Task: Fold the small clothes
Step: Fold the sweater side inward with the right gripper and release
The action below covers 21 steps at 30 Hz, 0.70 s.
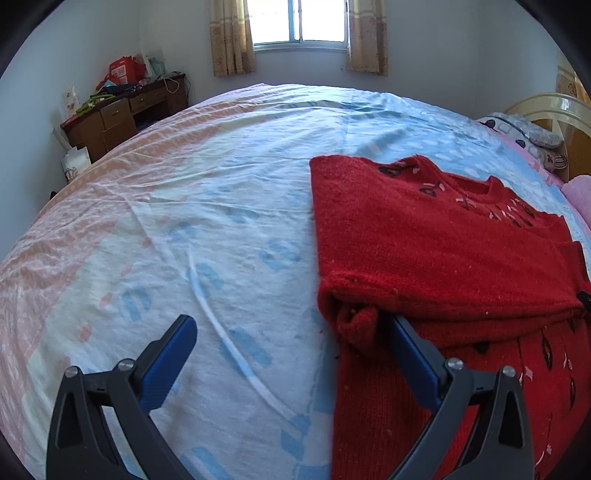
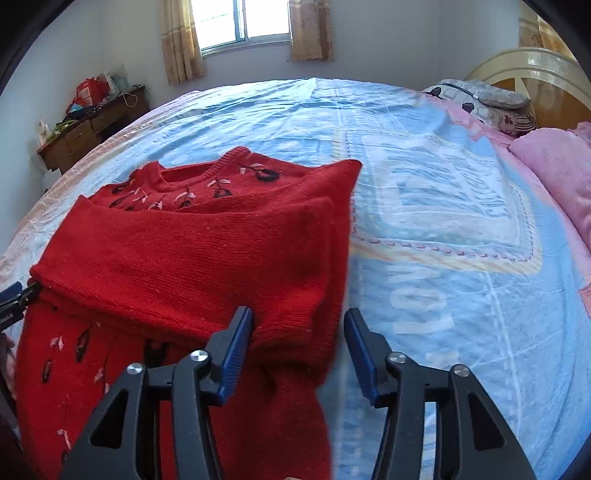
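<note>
A red knitted sweater [image 1: 436,251] with dark and pink embroidery lies on the bed, both sleeves folded across its chest; it also shows in the right wrist view [image 2: 192,251]. My left gripper [image 1: 291,332] is open at the sweater's left edge, its right finger [image 1: 413,354] against the folded sleeve end. My right gripper [image 2: 299,332] is open around the sweater's right edge, with the sleeve cuff [image 2: 295,332] between the jaws. The left gripper's tip [image 2: 14,295] shows at the far left of the right wrist view.
The bed sheet [image 1: 221,221] is blue, white and pink. A pink blanket [image 2: 554,173] and patterned pillows [image 2: 487,103] lie by the headboard [image 2: 535,70] at the right. A cluttered wooden desk [image 1: 122,110] stands at the back left under a curtained window [image 1: 299,22].
</note>
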Available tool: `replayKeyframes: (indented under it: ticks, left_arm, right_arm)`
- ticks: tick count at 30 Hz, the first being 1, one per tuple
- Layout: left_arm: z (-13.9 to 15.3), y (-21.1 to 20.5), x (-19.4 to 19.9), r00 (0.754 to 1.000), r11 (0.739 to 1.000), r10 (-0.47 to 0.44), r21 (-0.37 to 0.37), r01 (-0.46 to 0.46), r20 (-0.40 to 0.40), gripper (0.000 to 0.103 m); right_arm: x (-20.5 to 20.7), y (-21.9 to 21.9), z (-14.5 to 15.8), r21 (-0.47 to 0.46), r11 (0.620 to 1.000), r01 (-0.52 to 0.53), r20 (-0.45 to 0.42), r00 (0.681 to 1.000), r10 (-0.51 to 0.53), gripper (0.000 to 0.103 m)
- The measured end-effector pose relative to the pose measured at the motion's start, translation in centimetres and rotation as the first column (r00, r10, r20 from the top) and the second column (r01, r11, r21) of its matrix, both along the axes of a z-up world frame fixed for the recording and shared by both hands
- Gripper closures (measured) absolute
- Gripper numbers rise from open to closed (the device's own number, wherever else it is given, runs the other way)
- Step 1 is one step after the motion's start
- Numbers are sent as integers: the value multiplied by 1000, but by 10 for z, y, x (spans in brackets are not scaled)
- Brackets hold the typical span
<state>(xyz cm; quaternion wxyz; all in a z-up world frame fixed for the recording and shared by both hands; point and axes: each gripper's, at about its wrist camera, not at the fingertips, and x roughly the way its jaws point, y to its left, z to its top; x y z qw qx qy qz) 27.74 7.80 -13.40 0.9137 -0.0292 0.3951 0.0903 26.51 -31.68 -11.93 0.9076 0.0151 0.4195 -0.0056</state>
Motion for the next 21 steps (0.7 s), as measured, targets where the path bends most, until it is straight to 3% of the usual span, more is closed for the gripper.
replayKeyframes:
  ticks: [7, 13, 21]
  left_arm:
    - [0, -1, 0, 1000, 1000, 2, 3, -2, -7, 0]
    - [0, -6, -1, 1000, 1000, 1, 29, -1, -3, 0]
    - [5, -6, -14, 999, 999, -41, 13, 42, -13, 0]
  right_arm:
    - [6, 5, -4, -15, 1000, 25, -10, 1000, -25, 49]
    - [-7, 21, 3, -126, 992, 28, 16, 1000, -26, 49]
    - [-24, 19, 17, -86, 996, 15, 40, 999, -12, 49]
